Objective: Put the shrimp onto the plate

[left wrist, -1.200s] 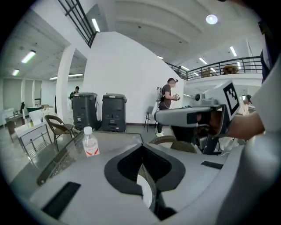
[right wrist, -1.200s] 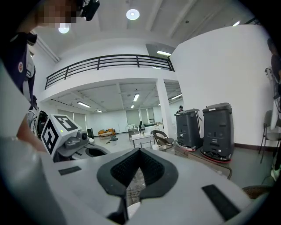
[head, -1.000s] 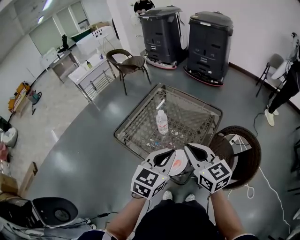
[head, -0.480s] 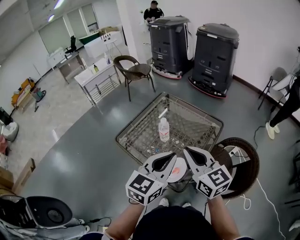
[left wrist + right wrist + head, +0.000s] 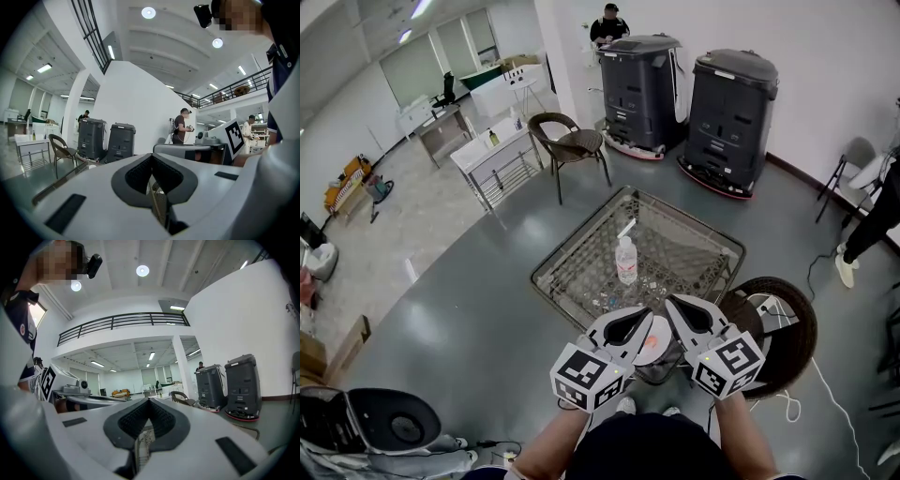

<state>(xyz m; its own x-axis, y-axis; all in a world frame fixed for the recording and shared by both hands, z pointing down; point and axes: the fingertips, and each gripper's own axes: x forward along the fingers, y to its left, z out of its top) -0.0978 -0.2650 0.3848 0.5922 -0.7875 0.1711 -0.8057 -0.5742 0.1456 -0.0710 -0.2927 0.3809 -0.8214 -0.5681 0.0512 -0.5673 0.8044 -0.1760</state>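
In the head view a small white plate (image 5: 662, 328) sits at the near edge of the glass table (image 5: 684, 234), and an orange-pink shrimp (image 5: 652, 340) lies on it. My left gripper (image 5: 645, 313) and right gripper (image 5: 669, 304) hover side by side just above the plate, tips angled toward each other. In both gripper views the jaws meet with nothing between them: left gripper (image 5: 151, 157), right gripper (image 5: 149, 402). The gripper bodies hide part of the plate.
A clear water bottle (image 5: 625, 260) stands mid-table. To the right is a round wicker seat (image 5: 783, 319) with a cable, and a wicker chair (image 5: 567, 129) stands beyond the table. Two dark machines (image 5: 733, 89) line the wall. A person (image 5: 609, 22) stands far back.
The head view has tilted slightly, so the table sits a little higher in frame. Both grippers stay shut and close together over the plate, with almost no movement.
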